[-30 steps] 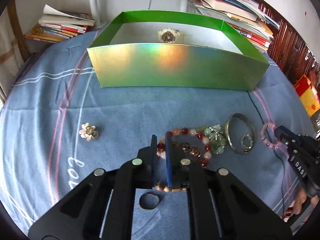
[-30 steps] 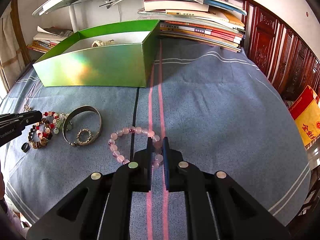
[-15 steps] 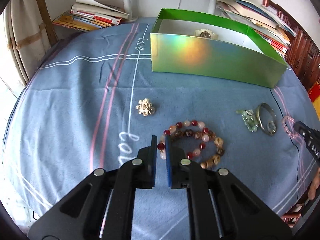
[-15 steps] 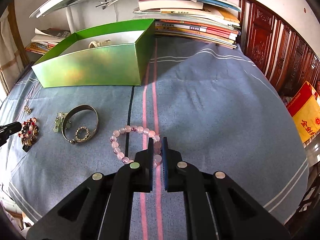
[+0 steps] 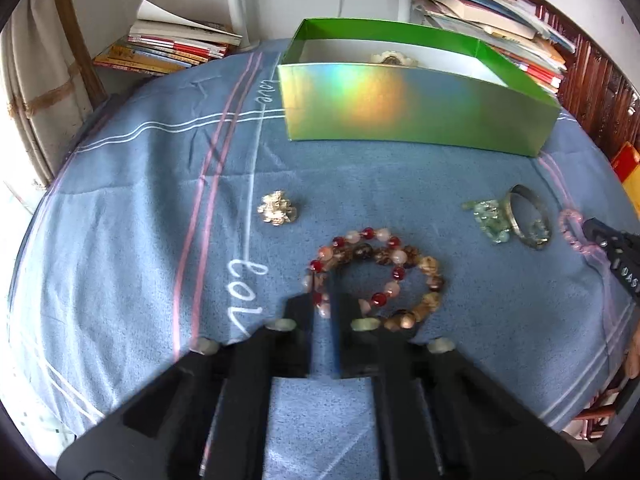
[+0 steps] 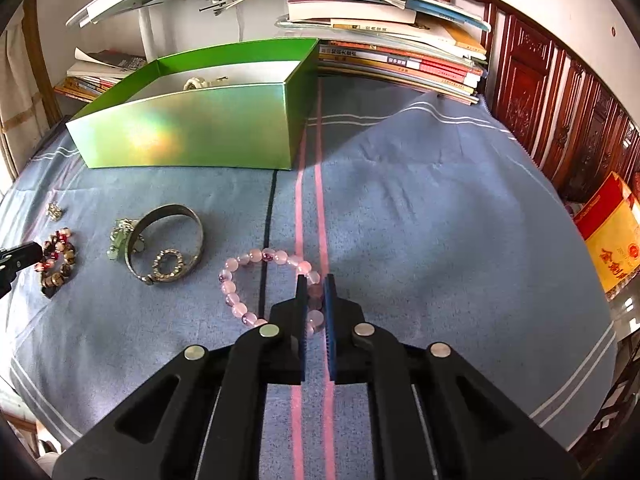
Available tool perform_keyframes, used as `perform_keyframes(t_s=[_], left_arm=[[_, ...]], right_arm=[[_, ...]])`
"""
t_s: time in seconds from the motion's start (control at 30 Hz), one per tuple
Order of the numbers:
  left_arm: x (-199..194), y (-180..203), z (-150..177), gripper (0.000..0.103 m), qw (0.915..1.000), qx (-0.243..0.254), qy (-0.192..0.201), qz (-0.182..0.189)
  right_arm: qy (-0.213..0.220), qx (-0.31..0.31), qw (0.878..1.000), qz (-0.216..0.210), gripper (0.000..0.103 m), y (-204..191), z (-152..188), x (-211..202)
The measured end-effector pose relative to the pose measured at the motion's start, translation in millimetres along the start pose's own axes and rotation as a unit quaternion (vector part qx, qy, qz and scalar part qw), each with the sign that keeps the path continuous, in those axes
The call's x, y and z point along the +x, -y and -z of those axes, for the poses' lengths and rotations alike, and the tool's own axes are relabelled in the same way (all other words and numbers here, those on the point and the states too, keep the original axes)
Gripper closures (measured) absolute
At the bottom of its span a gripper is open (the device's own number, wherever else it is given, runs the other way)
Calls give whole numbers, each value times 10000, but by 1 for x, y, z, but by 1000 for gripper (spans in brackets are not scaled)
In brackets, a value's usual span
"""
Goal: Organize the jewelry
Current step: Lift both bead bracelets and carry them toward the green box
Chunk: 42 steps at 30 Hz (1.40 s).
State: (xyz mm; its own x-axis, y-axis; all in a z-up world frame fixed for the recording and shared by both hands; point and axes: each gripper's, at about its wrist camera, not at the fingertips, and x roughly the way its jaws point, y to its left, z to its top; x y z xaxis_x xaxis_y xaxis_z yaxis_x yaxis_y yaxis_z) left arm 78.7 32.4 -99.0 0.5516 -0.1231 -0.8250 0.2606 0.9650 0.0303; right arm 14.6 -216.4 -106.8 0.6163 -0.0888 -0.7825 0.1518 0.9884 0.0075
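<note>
My left gripper [image 5: 326, 300] is shut on a red-and-white bead bracelet [image 5: 360, 240] lying on the blue cloth, with a brown bead bracelet [image 5: 428, 276] tangled against it. My right gripper [image 6: 315, 280] is shut on a pink bead bracelet [image 6: 240, 276], also resting on the cloth. Between the two lie a silver bangle [image 6: 168, 216] with a sparkly ring [image 6: 168, 264] inside it and a green bead piece [image 6: 120, 236]. A small gold cluster [image 5: 277, 209] lies to the left. The open green box [image 5: 416, 108] stands at the back with a pale watch [image 5: 394, 58] in it.
Stacks of books and magazines [image 6: 400, 60] line the back edge behind the box, more books [image 5: 168, 48] lie at the back left. A white lamp pole [image 5: 236, 8] rises there. Dark wooden cabinets [image 6: 560, 120] stand on the right, past the cloth's edge.
The left gripper has dragged the red-and-white and brown bracelets leftward, away from the bangle and green beads. The right gripper and pink bracelet have stayed put.
</note>
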Motion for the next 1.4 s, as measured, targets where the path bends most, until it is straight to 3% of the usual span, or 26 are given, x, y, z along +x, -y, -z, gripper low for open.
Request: perform_keyframes(t_s=[0.23,0.33,0.43,0.57,0.67,0.77,0.87,1.0,1.4], left_arm=[[-39,3,-28,103,9973,-24,508,538],[-56,-2,-40,103,9958,-66,762,505],[-49,-11,-38,102,9972,-156,578,438],[-18,-24,-16,101,9988,-323,-12,375],[-5,-29,-5,94,9974,-447,-284,487],[-12,-22,-4,86,9974,-355,-136,612],[-23,2,0,74,9974,116,73,706],[-16,25,6,74,9969,558,3,546],[-1,30,0,75,9972,543,-83,513]], right_arm=[[-4,43,9999,-100,95,0,0,0],[-3,59,9999,-115,95,1,1,-1],[0,68,9999,-139,95,2,2,-2],[20,58,9999,-111,95,0,2,-1],[28,53,9999,-92,95,-1,2,-1],[27,69,9999,-88,94,0,2,-1],[33,73,9999,-71,94,0,2,-1],[35,73,9999,-78,94,0,2,-1],[53,98,9999,-109,94,2,3,-2]])
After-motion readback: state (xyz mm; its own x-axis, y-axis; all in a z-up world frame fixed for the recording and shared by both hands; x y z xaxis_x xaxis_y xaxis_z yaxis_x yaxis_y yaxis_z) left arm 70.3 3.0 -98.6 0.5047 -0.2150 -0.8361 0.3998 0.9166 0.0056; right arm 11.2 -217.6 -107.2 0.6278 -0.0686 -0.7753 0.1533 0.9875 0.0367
